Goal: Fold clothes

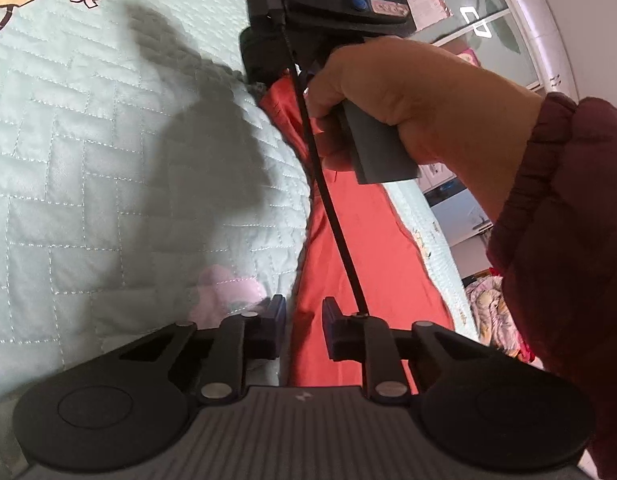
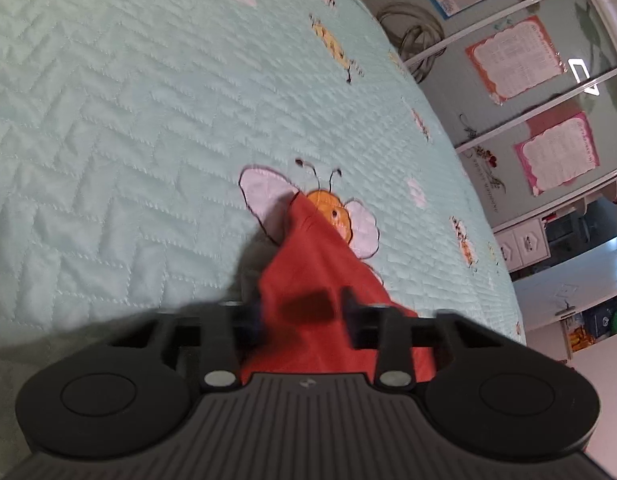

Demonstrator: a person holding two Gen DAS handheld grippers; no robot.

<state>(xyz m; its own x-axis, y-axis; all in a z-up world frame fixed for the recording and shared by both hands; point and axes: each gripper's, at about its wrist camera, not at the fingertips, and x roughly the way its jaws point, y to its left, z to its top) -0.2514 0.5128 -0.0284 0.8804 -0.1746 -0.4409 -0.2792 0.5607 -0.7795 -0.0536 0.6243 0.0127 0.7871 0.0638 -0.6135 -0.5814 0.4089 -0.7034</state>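
Cloth under inspection: one red garment (image 2: 320, 280), thin and smooth, lying on a pale green quilted bedspread (image 2: 128, 128) printed with cartoon insects. Which kind of garment it is cannot be told from either view.

Position, taken from the bee print (image 2: 336, 210): in the right wrist view one pointed corner of the garment covers the bee's near wing and part of its body, and the cloth runs from there back toward the right gripper (image 2: 304, 312). In the left wrist view the same cloth lies as a long narrow strip (image 1: 348, 248) on the bedspread, running from the left gripper (image 1: 304, 320) away under the person's hand (image 1: 408, 104), which holds the other tool's handle. A dark red sleeve (image 1: 548, 208) covers the wrist.

Gripper state: the right gripper's fingers stand apart with cloth bunched between them; motion blur hides whether they press on it. The left gripper's fingers are apart, the strip passing under the gap, nothing clamped.

Handling judgement: the fabric appears light, limp and somewhat slippery, with no stiffness to hold a crease. A pinch at a corner or along a hem should grip better than the open middle, where one layer would slide or drag up a second.

Stage: the narrow strip fits either a partly folded garment or one merely gathered.
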